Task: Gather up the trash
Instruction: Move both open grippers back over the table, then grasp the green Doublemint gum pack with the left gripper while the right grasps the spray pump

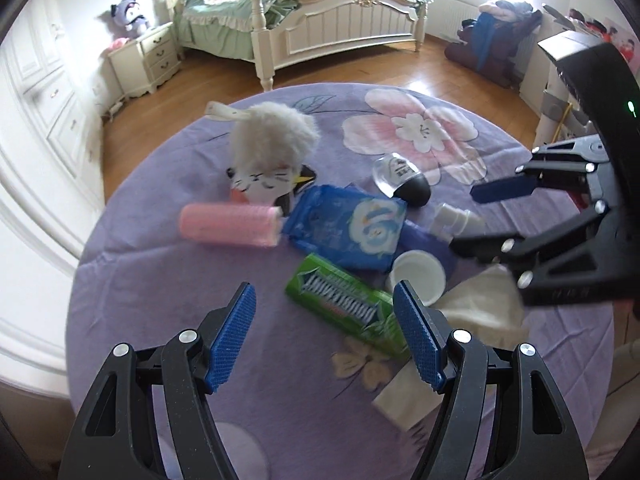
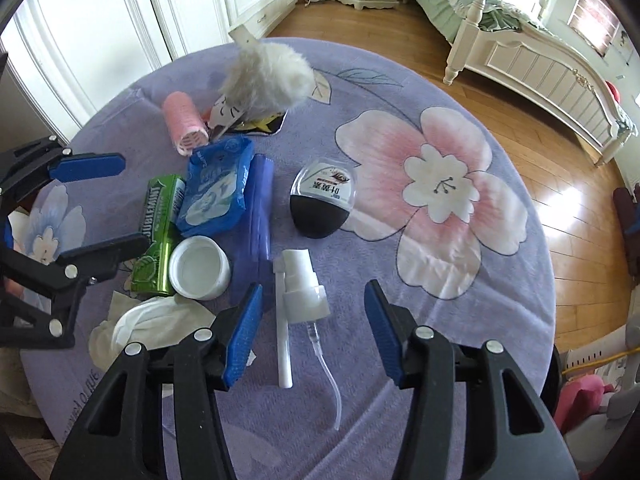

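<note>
Round surface (image 2: 460, 280) under a lilac floral cloth, strewn with trash: blue wipes packet (image 2: 216, 188), green gum pack (image 2: 158, 236), white cap (image 2: 199, 267), white spray pump (image 2: 300, 292). Left gripper (image 1: 324, 334), jaws apart, hangs over the gum pack; right gripper (image 2: 314, 332), jaws apart, straddles the spray pump without touching
</note>
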{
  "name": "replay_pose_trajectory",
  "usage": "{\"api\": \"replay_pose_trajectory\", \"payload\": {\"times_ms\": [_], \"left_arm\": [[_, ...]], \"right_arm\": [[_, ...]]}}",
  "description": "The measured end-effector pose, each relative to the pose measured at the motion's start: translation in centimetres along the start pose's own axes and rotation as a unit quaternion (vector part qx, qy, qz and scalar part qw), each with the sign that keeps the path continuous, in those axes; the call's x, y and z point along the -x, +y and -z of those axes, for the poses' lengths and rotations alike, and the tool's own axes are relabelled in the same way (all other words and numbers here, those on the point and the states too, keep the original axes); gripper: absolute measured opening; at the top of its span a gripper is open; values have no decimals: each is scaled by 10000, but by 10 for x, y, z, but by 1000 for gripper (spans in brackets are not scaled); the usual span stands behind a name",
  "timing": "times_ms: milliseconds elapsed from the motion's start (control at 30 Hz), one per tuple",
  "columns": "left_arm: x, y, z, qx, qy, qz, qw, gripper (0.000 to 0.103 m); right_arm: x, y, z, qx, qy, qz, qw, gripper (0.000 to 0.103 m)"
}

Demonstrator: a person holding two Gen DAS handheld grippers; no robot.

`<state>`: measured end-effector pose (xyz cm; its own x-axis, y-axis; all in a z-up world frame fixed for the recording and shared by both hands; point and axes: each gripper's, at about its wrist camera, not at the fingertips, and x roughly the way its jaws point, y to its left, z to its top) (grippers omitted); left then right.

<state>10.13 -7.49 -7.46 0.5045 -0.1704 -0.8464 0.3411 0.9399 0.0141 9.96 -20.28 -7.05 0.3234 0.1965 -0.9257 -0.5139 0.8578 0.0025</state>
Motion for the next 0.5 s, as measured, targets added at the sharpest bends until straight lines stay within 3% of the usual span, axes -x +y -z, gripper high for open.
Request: {"api": "replay_pose_trajectory", "payload": {"times_ms": [67, 167, 233, 433, 500], "left_arm": [[-7, -11, -3, -48, 45, -30, 10000, 71], [-15, -16, 0, -221, 162, -380, 9989, 60], [-14, -7, 8, -128, 297, -232, 9992, 52], [-6, 17, 26, 162, 521, -199, 9983, 52], [-6, 16, 24, 123, 515, -150, 9985, 46]], "right_arm": [[-5, 1, 0, 12, 52, -19, 10000, 45], [-5, -5, 1, -62, 50, -71, 9999, 37], [-4, -9, 2, -92, 47, -75, 9999, 36], [-5, -11, 3, 39, 33, -135, 9999, 36], [-6, -10, 1, 47, 6, -175, 9998, 29]]}}
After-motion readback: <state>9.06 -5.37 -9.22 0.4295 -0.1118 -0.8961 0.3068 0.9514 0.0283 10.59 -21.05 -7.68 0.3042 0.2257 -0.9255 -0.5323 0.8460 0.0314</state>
